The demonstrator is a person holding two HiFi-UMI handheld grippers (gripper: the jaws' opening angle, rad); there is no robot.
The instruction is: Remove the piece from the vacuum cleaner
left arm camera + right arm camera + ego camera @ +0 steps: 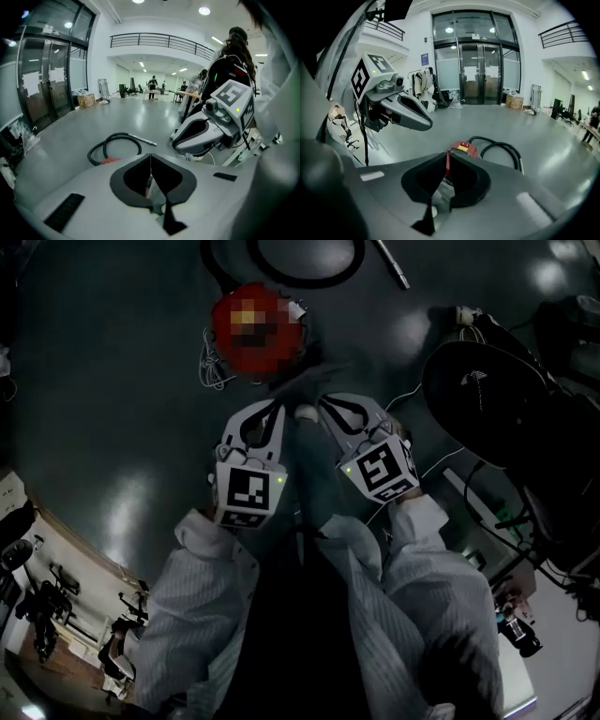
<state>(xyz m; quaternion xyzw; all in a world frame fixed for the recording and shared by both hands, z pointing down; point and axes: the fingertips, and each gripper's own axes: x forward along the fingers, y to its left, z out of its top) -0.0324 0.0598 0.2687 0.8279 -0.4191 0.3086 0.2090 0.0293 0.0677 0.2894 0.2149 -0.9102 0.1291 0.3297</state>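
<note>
The red vacuum cleaner (253,326) stands on the dark floor ahead of me, partly under a mosaic patch. Its black hose (305,273) loops beyond it and ends in a metal tube (392,263). My left gripper (277,409) and right gripper (325,403) hover side by side just short of the vacuum, both shut and holding nothing. In the right gripper view the vacuum (464,149) and hose (501,150) lie right past the shut right gripper (446,157). In the left gripper view the left gripper (150,159) is shut, with the hose (115,146) beyond it.
A black office chair (487,399) stands to the right, with cables and gear (553,549) behind it. A white cord (211,362) lies left of the vacuum. A bench with tools (47,606) is at lower left. People stand far off (152,86); glass doors (476,70) are ahead.
</note>
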